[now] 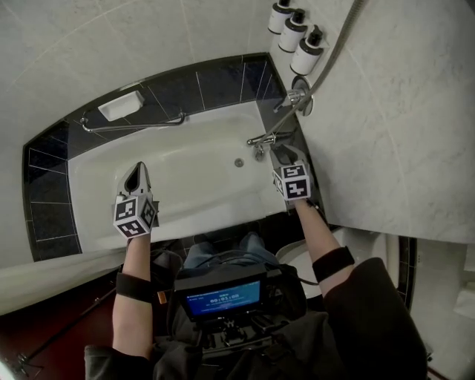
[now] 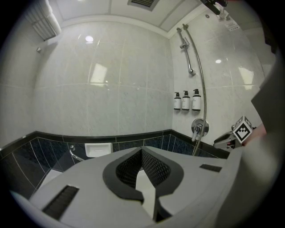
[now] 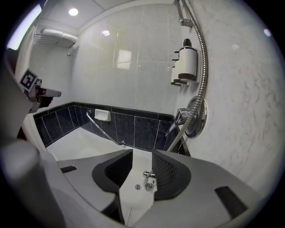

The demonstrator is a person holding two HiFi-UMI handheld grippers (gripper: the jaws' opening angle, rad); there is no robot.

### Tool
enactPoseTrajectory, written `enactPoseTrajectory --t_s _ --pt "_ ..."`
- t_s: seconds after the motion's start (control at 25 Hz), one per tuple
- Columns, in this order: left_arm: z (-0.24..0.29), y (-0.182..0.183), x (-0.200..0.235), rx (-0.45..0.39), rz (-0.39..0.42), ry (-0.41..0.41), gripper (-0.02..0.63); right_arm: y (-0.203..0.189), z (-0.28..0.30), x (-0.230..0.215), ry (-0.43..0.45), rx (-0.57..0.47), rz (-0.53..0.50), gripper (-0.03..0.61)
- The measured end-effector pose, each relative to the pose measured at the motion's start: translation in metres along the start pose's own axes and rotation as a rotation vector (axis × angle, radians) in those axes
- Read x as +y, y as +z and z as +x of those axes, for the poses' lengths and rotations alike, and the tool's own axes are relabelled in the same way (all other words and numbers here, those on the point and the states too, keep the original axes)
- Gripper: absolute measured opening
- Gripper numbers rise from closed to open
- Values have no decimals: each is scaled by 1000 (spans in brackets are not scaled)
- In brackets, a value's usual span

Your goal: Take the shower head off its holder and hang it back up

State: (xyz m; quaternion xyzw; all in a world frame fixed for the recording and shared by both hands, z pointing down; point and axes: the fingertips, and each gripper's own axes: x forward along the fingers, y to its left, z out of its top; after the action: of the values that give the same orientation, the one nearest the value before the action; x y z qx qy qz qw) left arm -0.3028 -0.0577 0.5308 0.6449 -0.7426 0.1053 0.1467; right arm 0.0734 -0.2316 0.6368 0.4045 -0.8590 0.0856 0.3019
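Both empty: left gripper [image 2: 141,150] jaws together, right gripper [image 3: 142,153] jaws apart.

left claw [image 2: 141,151] closed, pads meeting at the tips, nothing in it, pointing slightly down. right claw [image 3: 142,153] has jaws apart, nothing between them, pitched down steeper. left forearm [image 1: 133,271] and right forearm [image 1: 315,230] both stretched forward, roughly parallel, well apart.

Pale marble walls [image 1: 401,111] all round, white bathtub [image 1: 185,159] below, dark tile band [image 1: 223,78] along its rim (grab bar [image 1: 133,127] mounted there), ceiling spotlight [image 3: 73,12] glowing.
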Motion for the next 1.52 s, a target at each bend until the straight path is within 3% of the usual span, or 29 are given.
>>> enactPoseTrajectory --t_s 0.56,0.88,1.04,1.12,1.52 --pt "50 -52 -27 134 50 -101 6 -71 60 13 39 201 32 266" --pt "83 -95 -41 175 89 -150 6 -126 105 18 54 269 28 270" --pt "93 -145 -34 204 91 -136 6 -175 134 35 56 290 44 275" --pt "107 -169 -29 198 84 -121 6 -198 157 40 61 302 51 313" --pt "187 -287 -48 178 54 -149 6 -325 272 29 20 344 72 322"
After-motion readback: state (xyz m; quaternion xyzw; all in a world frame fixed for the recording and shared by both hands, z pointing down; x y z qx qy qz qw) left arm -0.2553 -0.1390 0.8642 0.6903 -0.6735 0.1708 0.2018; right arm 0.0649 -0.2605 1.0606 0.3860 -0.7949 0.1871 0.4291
